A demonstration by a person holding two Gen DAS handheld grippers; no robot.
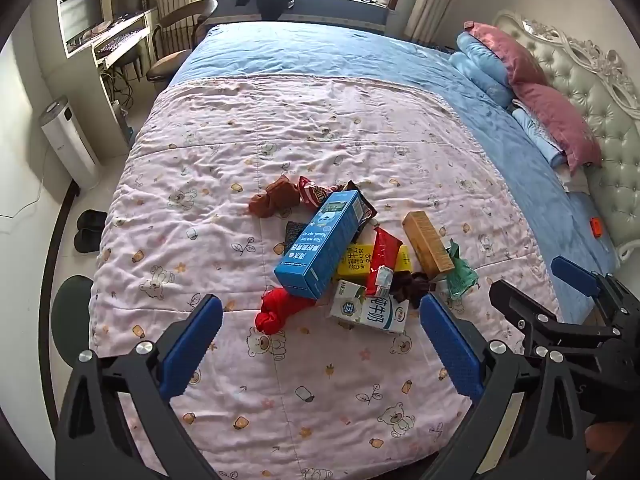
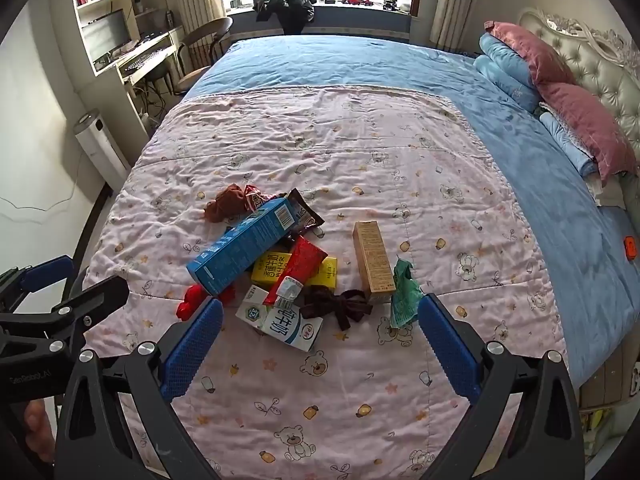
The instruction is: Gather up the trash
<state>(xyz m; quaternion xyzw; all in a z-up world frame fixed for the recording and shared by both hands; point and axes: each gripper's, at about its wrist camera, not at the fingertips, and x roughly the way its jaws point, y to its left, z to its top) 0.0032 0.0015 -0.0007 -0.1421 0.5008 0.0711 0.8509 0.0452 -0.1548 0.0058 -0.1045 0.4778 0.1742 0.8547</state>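
Observation:
A heap of trash lies on the pink bear quilt (image 1: 280,140): a long blue box (image 1: 320,240), a white milk carton (image 1: 370,312), a yellow carton (image 1: 356,262), a red wrapper (image 1: 384,256), a gold box (image 1: 426,246), a green wrapper (image 1: 460,272). A red sock (image 1: 278,310), a brown sock (image 1: 276,198) and a dark sock (image 1: 412,284) lie among them. My left gripper (image 1: 320,316) is open and empty, above the quilt just before the heap. My right gripper (image 2: 320,320) is open and empty, over the milk carton (image 2: 280,322) and the dark sock (image 2: 336,304).
The bed carries a blue blanket (image 2: 360,64) at the far side, with pillows (image 2: 568,112) and a padded headboard (image 2: 592,60) at the right. A desk with a monitor (image 1: 84,16), a chair (image 1: 176,52) and a white tower appliance (image 1: 70,144) stand left of the bed. Slippers (image 1: 90,230) lie on the floor.

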